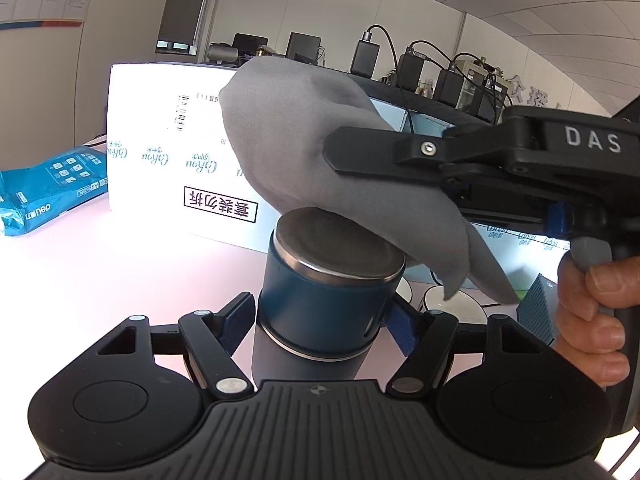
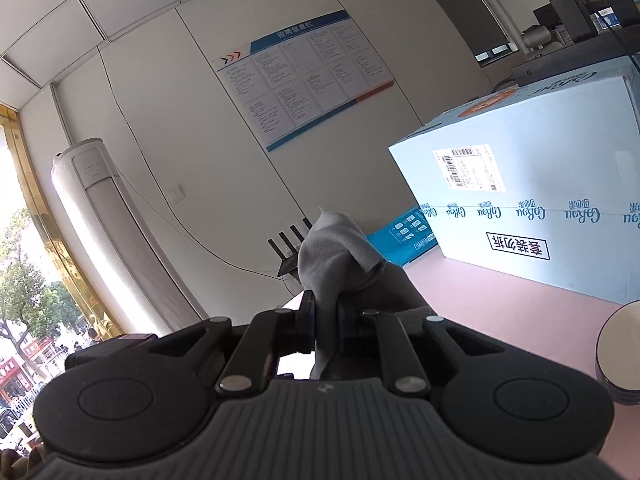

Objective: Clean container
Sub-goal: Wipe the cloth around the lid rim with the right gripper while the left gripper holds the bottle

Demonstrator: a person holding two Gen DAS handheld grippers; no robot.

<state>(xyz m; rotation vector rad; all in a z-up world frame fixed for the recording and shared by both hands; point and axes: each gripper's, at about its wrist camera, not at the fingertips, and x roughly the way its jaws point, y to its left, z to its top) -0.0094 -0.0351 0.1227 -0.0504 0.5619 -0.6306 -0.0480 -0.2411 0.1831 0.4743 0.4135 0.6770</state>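
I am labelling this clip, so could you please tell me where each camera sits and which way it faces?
Left wrist view: sits on the left gripper, looking along its fingers at the blue flask it clamps; the right gripper, cloth and a hand show.
Right wrist view: sits on the right gripper, facing the wall and noticeboard; its own fingers pinch the grey cloth.
Shared: cloth, flask lid, pale blue box, teal packet, pink table.

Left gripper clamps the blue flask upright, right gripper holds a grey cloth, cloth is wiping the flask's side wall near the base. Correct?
Not quite. The grey cloth rests on the flask's steel lid top, not its side wall near the base; the left wrist view shows this. The rest holds: the left gripper clamps the blue flask upright, and the right gripper is shut on the cloth.
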